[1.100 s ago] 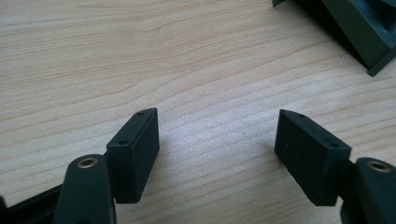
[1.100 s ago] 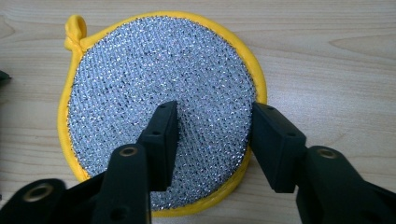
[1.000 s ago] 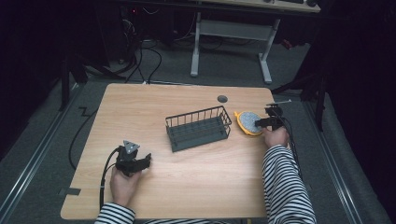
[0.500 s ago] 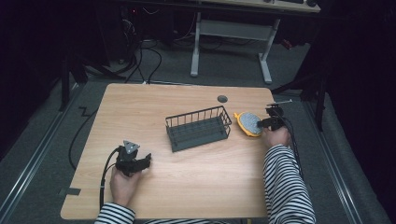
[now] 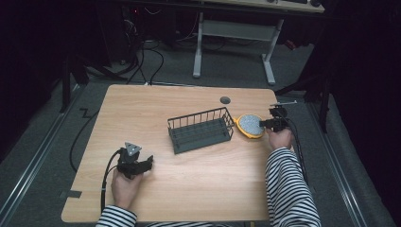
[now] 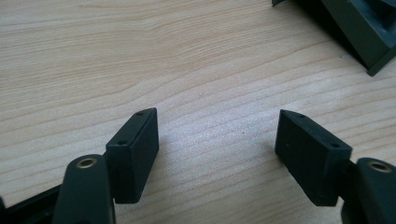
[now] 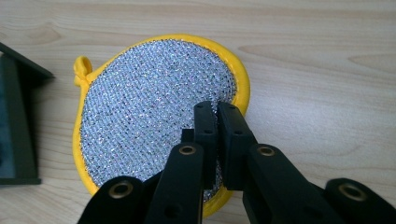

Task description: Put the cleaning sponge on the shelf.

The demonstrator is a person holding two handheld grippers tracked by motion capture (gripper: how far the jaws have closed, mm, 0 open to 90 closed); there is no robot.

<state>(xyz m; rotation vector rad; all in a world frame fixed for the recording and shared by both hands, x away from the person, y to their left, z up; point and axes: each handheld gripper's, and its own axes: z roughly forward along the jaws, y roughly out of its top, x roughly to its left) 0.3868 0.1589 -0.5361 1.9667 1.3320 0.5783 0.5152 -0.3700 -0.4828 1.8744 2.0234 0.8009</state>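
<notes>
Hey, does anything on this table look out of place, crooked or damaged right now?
Nothing stands out. The scouring pad lies flat beside the wire rack, which stands upright and intact on the table.

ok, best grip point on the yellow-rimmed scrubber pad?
Pinch the scrubber pad at its thin rim on the side away from the wire basket, coming in low. It lies flat, so only the edge fits. The right hand-held gripper is shut there.

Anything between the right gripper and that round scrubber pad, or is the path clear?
Nothing visible stands between them. The right gripper is already at the scrubber pad, its jaws having just closed on the pad's near edge. The wire basket sits beside the pad, on its far side from the gripper.
</notes>
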